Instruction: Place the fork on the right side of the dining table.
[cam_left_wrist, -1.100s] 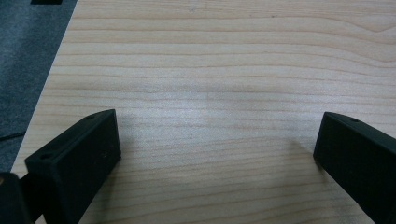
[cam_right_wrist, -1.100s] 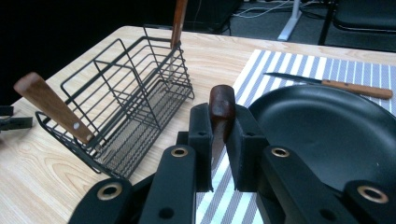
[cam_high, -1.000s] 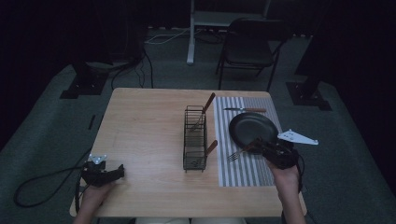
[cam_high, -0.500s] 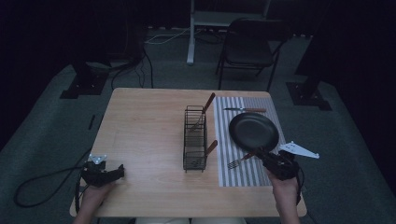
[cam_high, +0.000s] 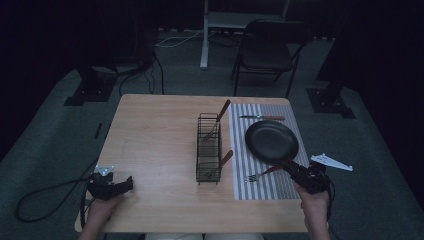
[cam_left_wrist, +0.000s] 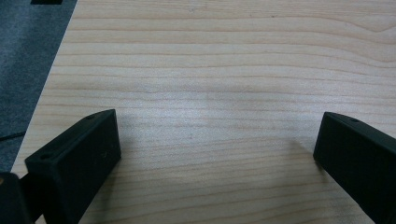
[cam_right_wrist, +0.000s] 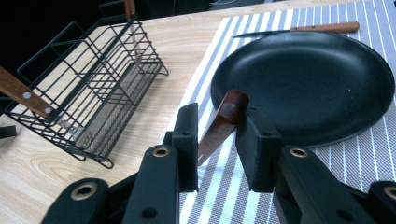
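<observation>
A: Your right hand-held gripper is on the fork. The wooden handle sits between the jaws in the right gripper view, which look closed onto it or very nearly; a sliver of gap shows on one side, so I can't confirm a firm clamp.

B: Where's the fork lying?

A: On the striped mat, tines toward the wire rack, handle end right at the near rim of the black pan. Whether it is lifted or resting flat I can't tell.

B: So which step are you calling this?

A: My read: pick-up of the fork, with the rack as destination. Two wood-handled pieces already stand in the rack; a knife lies on the mat beyond the pan.

B: And your left side?

A: Left hand-held gripper is idle at the near-left corner of the worktop, jaws wide apart, nothing between them but bare wood in the left gripper view.

B: Next move?

A: Confirm the squeeze before you lift. Then raise clear of the pan rim, swing left, tip the fork tines-down and lower into a free cell of the rack. The grip is far back on the handle, so expect the tine end to droop.
</observation>
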